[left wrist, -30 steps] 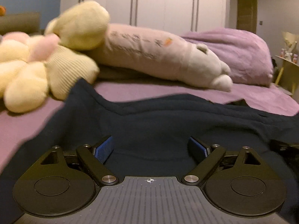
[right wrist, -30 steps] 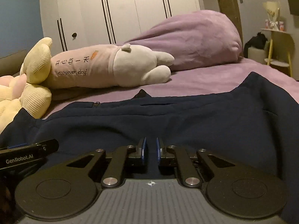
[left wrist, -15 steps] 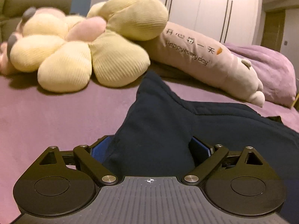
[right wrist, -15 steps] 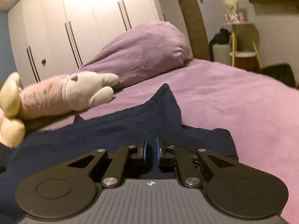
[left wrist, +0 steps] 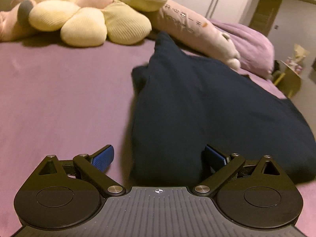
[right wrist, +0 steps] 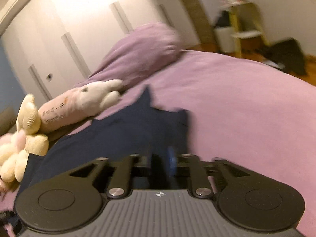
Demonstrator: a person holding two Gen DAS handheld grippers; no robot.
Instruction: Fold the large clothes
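Note:
A dark navy garment (left wrist: pixel 197 102) lies spread on the purple bed (left wrist: pixel 59 90). In the left wrist view my left gripper (left wrist: pixel 160 157) is open, its blue pads on either side of a bunched edge of the cloth without pinching it. In the right wrist view the same garment (right wrist: pixel 122 132) stretches left and away. My right gripper (right wrist: pixel 161 161) is shut on its near edge, with dark cloth between the nearly closed blue pads; the view is motion-blurred.
A yellow flower cushion (left wrist: pixel 88 15) and a long pink rabbit plush (left wrist: pixel 197 31) lie at the head of the bed, with a heaped purple duvet (right wrist: pixel 142 53) beside them. White wardrobes stand behind. A small yellow side table (right wrist: pixel 246 25) stands off the bed's right.
Both grippers have swung outward and back: the left view now shows more bare bed on its left, the right view more bed on its right. The garment's edges have bunched up. The left jaws stay open.

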